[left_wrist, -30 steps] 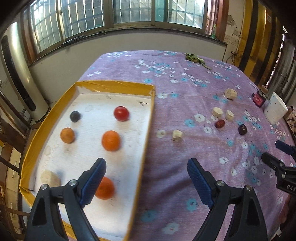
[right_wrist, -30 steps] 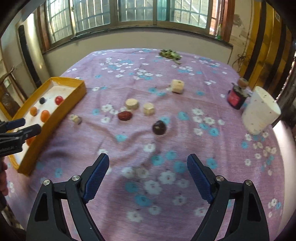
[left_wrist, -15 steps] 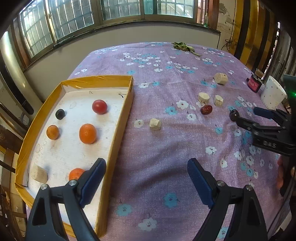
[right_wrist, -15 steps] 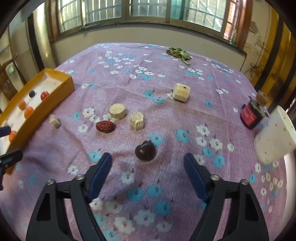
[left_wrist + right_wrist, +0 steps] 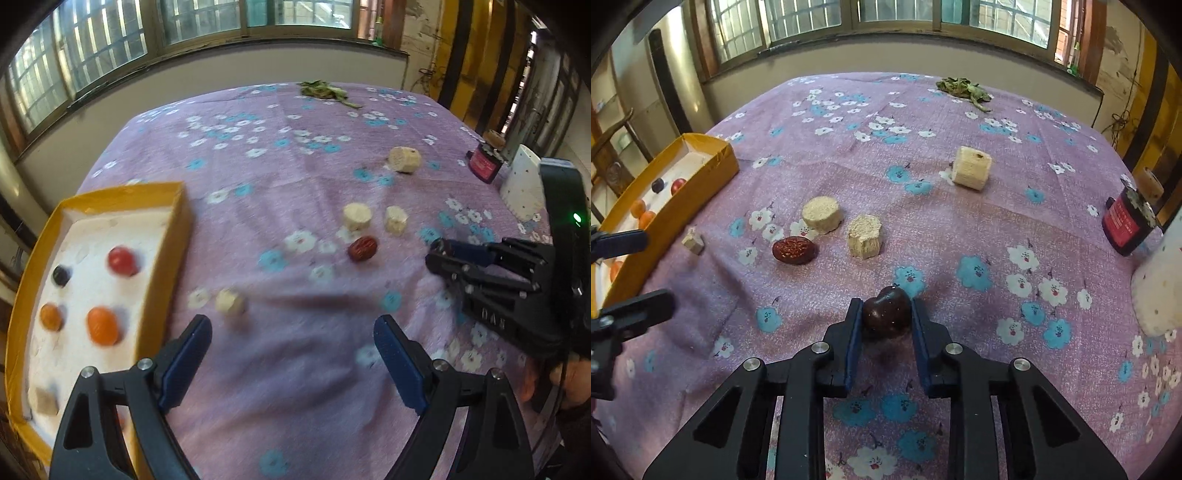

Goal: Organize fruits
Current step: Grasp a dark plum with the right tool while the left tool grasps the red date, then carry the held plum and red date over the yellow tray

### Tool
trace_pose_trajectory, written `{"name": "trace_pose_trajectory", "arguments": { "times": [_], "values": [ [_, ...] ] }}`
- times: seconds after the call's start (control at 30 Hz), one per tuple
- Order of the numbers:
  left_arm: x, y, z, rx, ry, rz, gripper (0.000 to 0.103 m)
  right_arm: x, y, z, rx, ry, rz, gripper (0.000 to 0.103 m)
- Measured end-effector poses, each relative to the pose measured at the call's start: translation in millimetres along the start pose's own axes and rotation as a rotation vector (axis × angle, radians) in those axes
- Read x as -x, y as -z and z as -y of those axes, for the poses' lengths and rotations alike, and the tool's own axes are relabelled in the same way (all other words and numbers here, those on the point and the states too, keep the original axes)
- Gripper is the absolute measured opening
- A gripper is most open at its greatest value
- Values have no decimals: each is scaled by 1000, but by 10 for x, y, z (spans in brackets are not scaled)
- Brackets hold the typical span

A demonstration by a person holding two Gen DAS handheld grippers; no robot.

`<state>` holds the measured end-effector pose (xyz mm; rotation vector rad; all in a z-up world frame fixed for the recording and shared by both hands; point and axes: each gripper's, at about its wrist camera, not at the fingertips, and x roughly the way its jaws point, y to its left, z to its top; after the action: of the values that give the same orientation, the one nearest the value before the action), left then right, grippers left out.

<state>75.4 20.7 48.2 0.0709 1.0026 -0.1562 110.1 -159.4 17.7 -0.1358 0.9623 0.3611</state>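
Right gripper fingers closed on dark plum, low over purple floral counter. Left gripper fingers spread wide, holding nothing, hovering beside yellow tray. Past the plum: red date, just beyond it two tan cylinder blocks, small tan cube near the tray. Tray holds oranges, red fruit, dark berry. Farther: bigger tan block, red jar at right edge, green leaves at far edge.
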Motion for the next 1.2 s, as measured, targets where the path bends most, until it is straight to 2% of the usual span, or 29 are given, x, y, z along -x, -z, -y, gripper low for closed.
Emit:
{"name": "trace_pose_trajectory", "arguments": {
  "times": [0.1,0.27,0.33,0.37,0.43,0.5,0.7,0.83,1.0,1.2],
  "values": [
    [-144,-149,109,-15,66,10,88,126,59,35,-3,10,19,24],
    [-423,-333,254,-45,122,-6,66,228,142,185,-54,-8,16,24],
    [-547,-359,293,-56,138,-36,50,236,157,232,-79,-17,18,24],
    [-604,-363,304,-53,156,-52,46,241,167,251,-89,-23,19,24],
    [-627,-358,321,-56,153,-25,31,250,180,272,-105,-29,23,24],
    [-633,-354,312,-54,181,-18,29,259,194,276,-114,-33,27,24],
    [-511,-265,246,-29,202,-9,29,317,251,213,-131,-22,30,24],
    [-286,-160,184,-20,206,22,29,434,297,130,-134,-13,38,24],
    [13,42,31,16,248,42,29,599,377,-9,-131,5,50,24],
    [291,247,-182,53,260,61,29,663,534,-301,-105,23,31,24]
  ]
}}
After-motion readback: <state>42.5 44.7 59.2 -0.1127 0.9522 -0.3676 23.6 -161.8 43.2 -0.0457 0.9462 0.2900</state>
